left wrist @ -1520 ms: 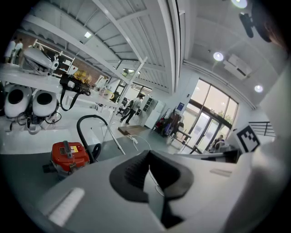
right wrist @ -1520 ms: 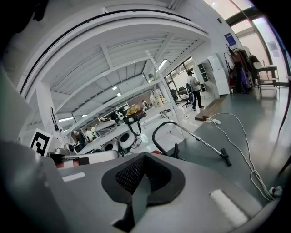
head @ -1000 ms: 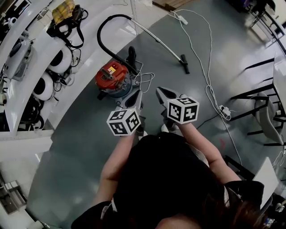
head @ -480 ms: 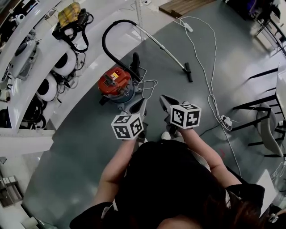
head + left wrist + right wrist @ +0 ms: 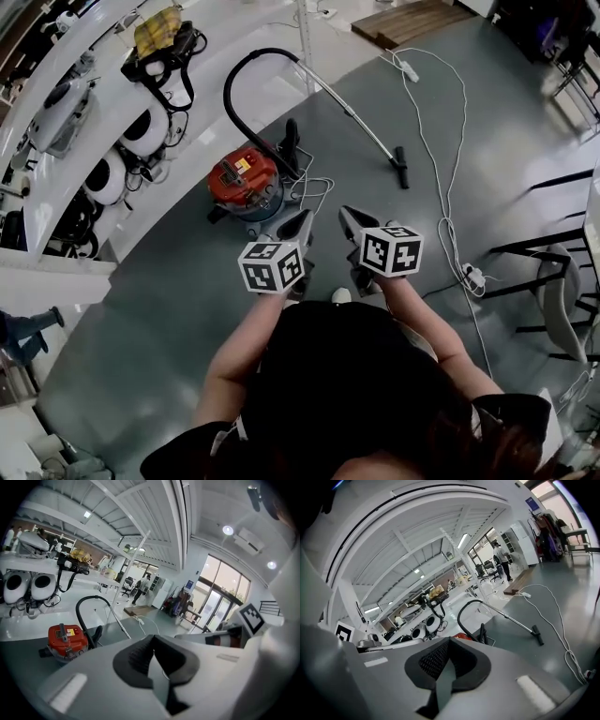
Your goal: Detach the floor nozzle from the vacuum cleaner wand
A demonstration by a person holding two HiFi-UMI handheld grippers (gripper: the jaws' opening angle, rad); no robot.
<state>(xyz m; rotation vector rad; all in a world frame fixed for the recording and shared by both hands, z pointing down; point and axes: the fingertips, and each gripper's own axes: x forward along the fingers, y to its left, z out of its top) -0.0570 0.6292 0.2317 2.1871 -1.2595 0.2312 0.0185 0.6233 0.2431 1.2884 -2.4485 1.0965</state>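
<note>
Both clenched, empty, centre frame: left hand-held gripper (image 5: 300, 227), right hand-held gripper (image 5: 351, 221). The floor nozzle (image 5: 402, 170) lies upper right, attached to its wand (image 5: 349, 111), well apart from both. Risk: white cable (image 5: 454, 141) beside the nozzle tangles on approach; shut jaws would shove, not grip.

Glossy red plastic is seen on the vacuum drum (image 5: 242, 178) ahead of the left tongs (image 5: 302, 221). The wand (image 5: 349, 111) beyond is shiny metal, its nozzle (image 5: 402, 169) matt black.

The vacuum canister (image 5: 246, 183) sits on the floor (image 5: 178, 281) just ahead of the side-by-side left gripper (image 5: 302, 221) and right gripper (image 5: 347, 216), its hose (image 5: 234, 84) arcing behind into the wand (image 5: 352, 117), which slants right to the floor nozzle (image 5: 401, 167) near a cable (image 5: 454, 141).
</note>
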